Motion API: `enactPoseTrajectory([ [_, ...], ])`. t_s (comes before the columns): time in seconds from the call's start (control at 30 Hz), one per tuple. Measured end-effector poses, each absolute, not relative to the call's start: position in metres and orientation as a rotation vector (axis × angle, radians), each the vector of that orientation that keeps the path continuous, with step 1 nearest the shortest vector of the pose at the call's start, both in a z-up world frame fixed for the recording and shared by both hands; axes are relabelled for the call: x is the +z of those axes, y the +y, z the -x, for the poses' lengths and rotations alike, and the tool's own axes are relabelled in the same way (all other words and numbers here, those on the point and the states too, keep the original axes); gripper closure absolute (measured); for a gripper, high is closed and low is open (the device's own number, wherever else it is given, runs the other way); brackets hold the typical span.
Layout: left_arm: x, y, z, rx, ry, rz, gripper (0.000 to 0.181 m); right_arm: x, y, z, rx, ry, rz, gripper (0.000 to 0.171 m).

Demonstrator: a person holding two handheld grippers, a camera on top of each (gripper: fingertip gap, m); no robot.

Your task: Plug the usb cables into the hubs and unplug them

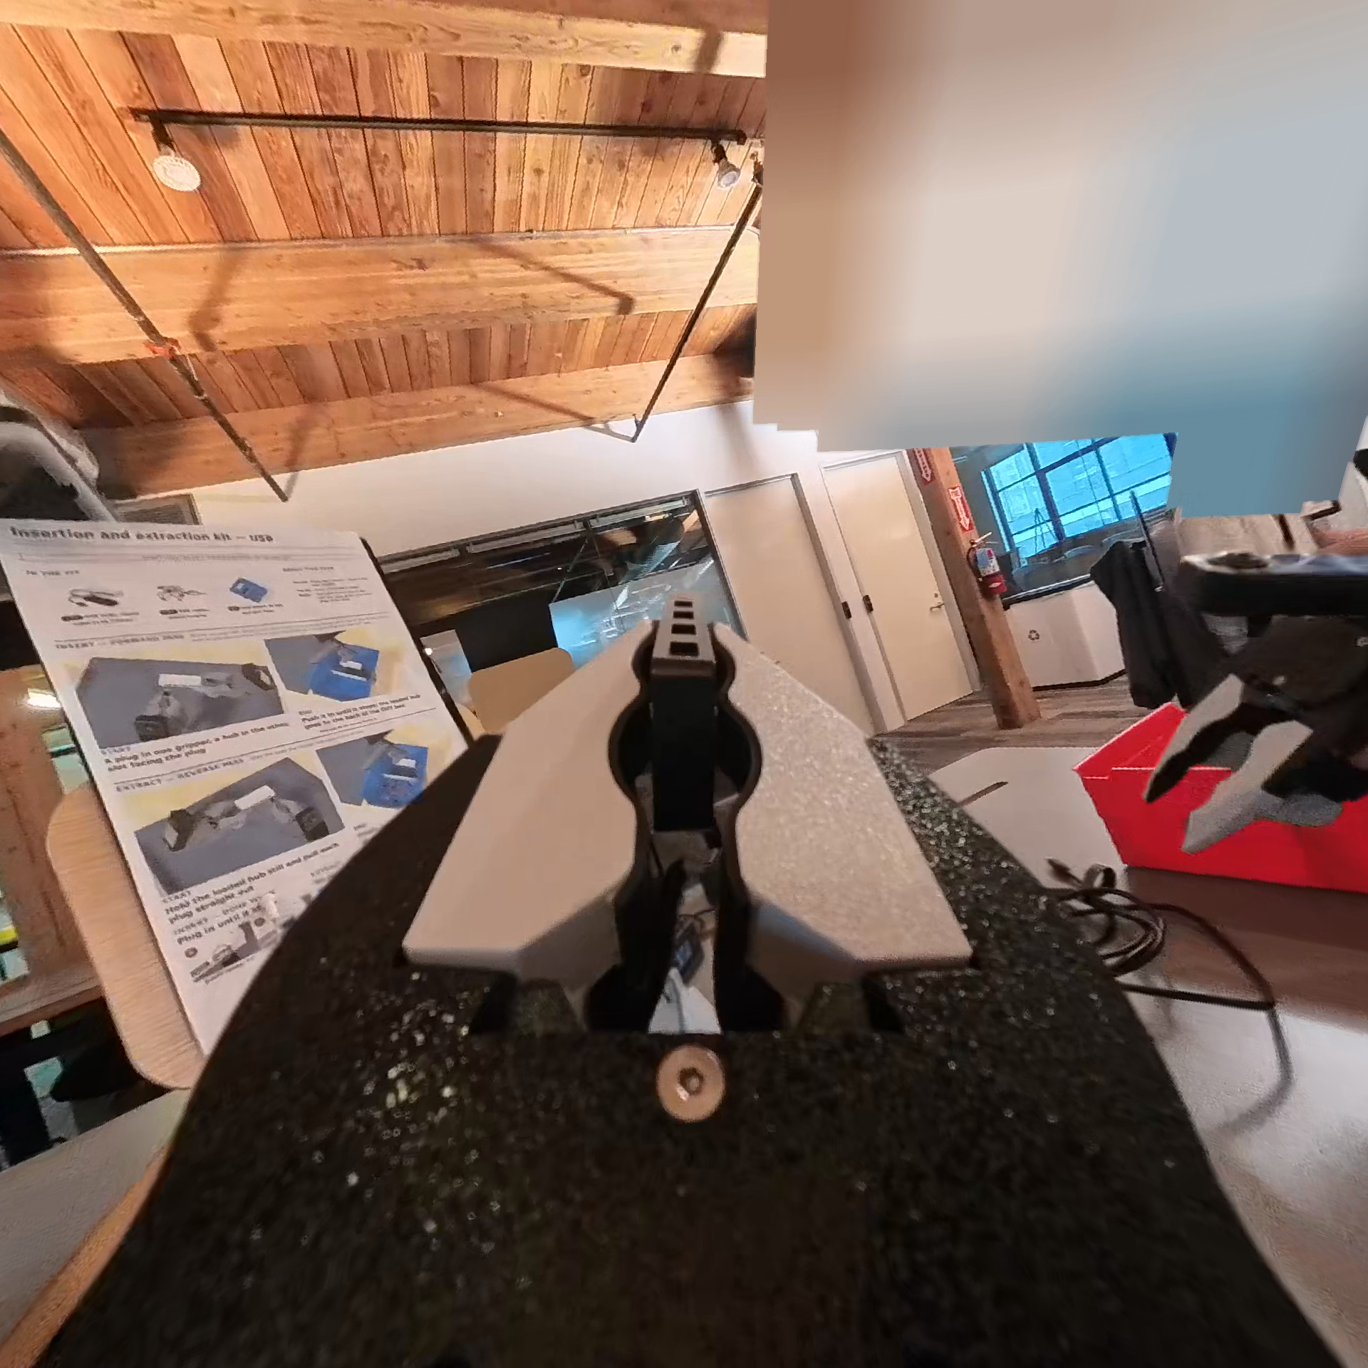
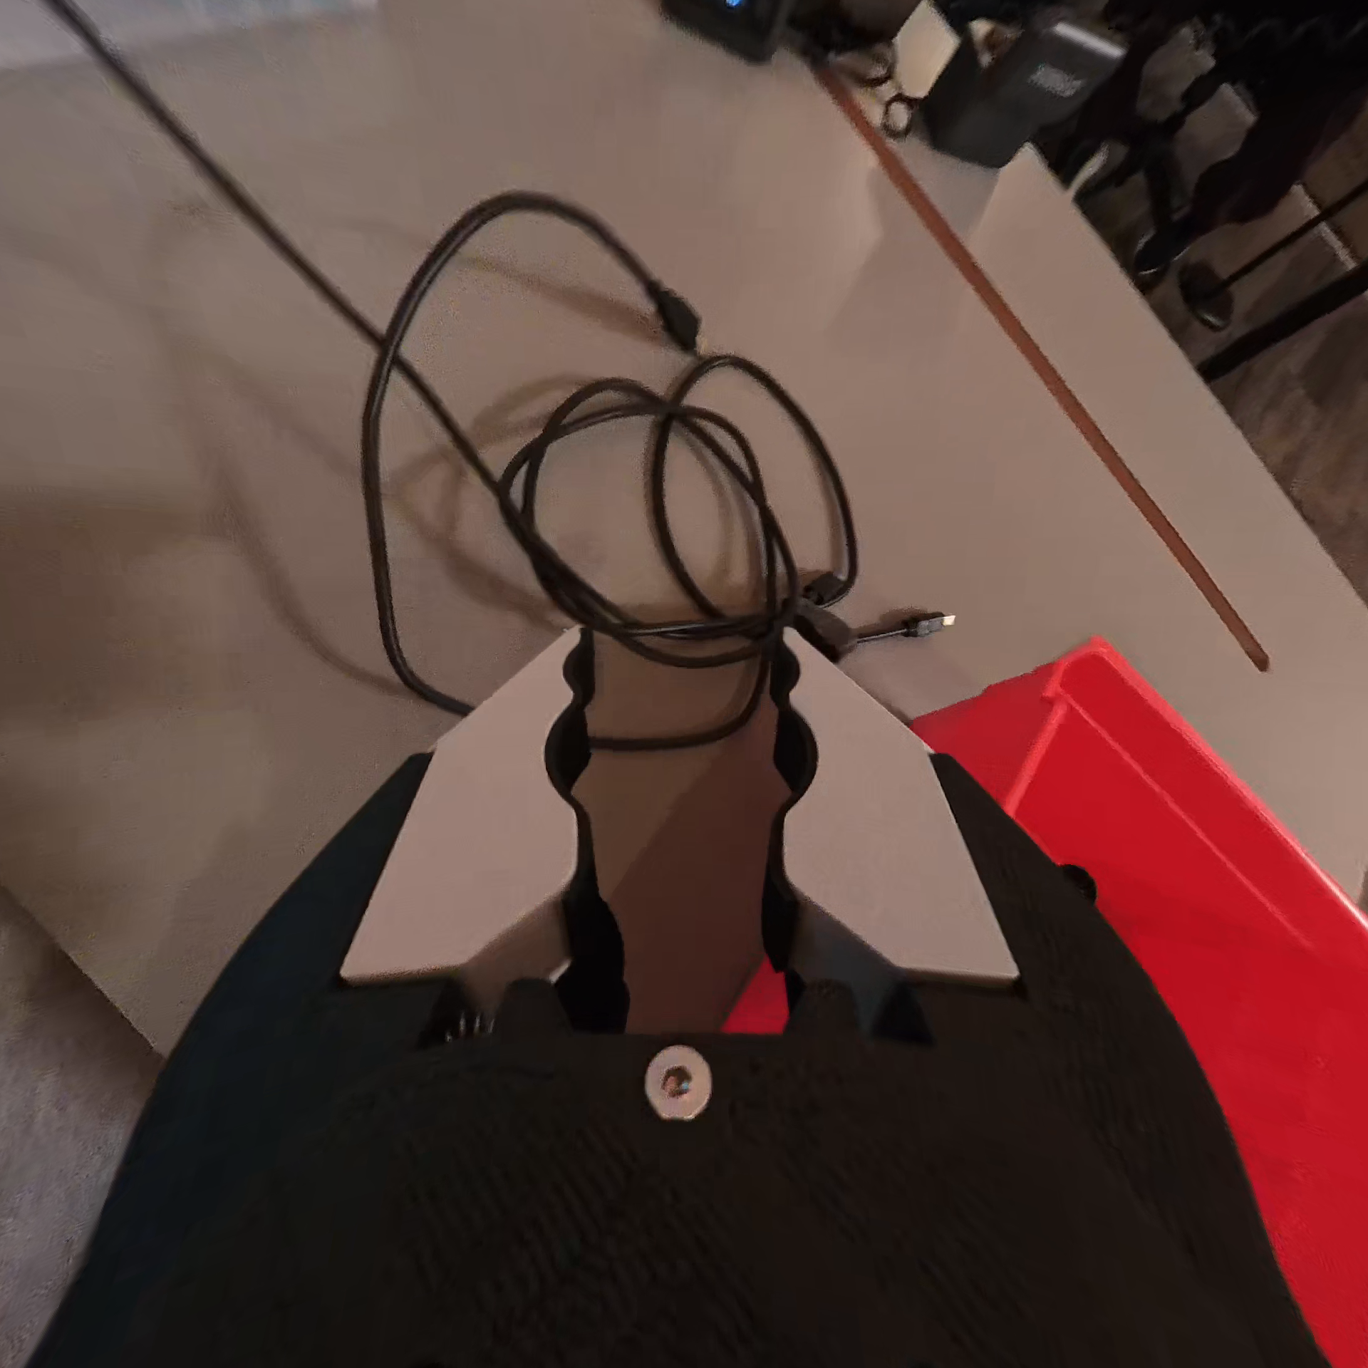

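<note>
**Hub gripped and raised, cable waiting on the table**

The jaws of the left gripper [image 1: 682, 666] are clamped on a black USB hub [image 1: 682, 711], while those of the right gripper [image 2: 681, 666] stand apart with nothing between them.

The hub sits upright between the left fingers, its row of ports showing along the top edge, probably so a plug can meet them head-on. The left gripper is tilted upward, looking past an instruction sheet [image 1: 215, 711] toward the ceiling, so the hub is held clear of the table [image 2: 222, 370].

The right gripper points steeply down at a loose coil of black USB cable [image 2: 666, 503] lying near the table's far edge, just beside a red bin [image 2: 1155, 851]. One metal-tipped plug [image 2: 929, 623] pokes out toward the bin; a second, dark connector [image 2: 677, 314] lies farther off, though blur makes its type hard to tell. The open jaws hover over the coil, which suits picking up a plug next.
</note>
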State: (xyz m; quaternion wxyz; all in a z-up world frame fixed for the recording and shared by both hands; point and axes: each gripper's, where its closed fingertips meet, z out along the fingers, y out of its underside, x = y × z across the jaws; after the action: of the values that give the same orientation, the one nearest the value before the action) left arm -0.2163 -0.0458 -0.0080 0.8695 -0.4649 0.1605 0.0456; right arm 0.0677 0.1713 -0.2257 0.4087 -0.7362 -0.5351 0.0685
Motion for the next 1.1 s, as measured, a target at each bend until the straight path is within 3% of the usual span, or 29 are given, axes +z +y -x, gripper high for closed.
enactPoseTrajectory([
  [0.1, -0.004, -0.051, 0.213, 0.103, 0.349, 0.952, 0.174, -0.242, 0.162, -0.054, 0.155, -1.451, 1.818, 0.123],
  [0.23, -0.004, -0.053, 0.204, 0.061, 0.382, 0.958, 0.174, -0.225, 0.109, 0.017, 0.515, -1.516, 1.535, 0.115],
  [0.4, -0.004, -0.057, 0.192, 0.018, 0.428, 0.943, 0.173, -0.243, 0.101, 0.08, 0.303, -1.612, 1.383, 0.098],
  [0.47, -0.004, -0.058, 0.189, 0.015, 0.448, 0.938, 0.174, -0.247, 0.113, 0.094, 0.221, -1.598, 1.379, 0.106],
  [0.5, -0.004, -0.059, 0.189, 0.018, 0.454, 0.94, 0.174, -0.246, 0.119, 0.098, 0.194, -1.589, 1.384, 0.121],
  [0.53, -0.005, -0.058, 0.19, 0.022, 0.455, 0.944, 0.173, -0.242, 0.124, 0.101, 0.184, -1.58, 1.386, 0.155],
  [0.57, -0.004, -0.058, 0.191, 0.022, 0.453, 0.943, 0.173, -0.234, 0.125, 0.104, 0.197, -1.573, 1.378, 0.169],
  [0.77, -0.006, -0.055, 0.206, -0.045, 0.408, 0.96, 0.173, -0.13, 0.144, 0.092, 0.332, -1.313, 1.346, 0.17],
  [1.1, -0.013, -0.047, 0.206, -0.112, 0.398, 0.986, 0.173, 0.008, 0.103, 0.061, 1.297, -0.951, 1.214, 0.166],
])
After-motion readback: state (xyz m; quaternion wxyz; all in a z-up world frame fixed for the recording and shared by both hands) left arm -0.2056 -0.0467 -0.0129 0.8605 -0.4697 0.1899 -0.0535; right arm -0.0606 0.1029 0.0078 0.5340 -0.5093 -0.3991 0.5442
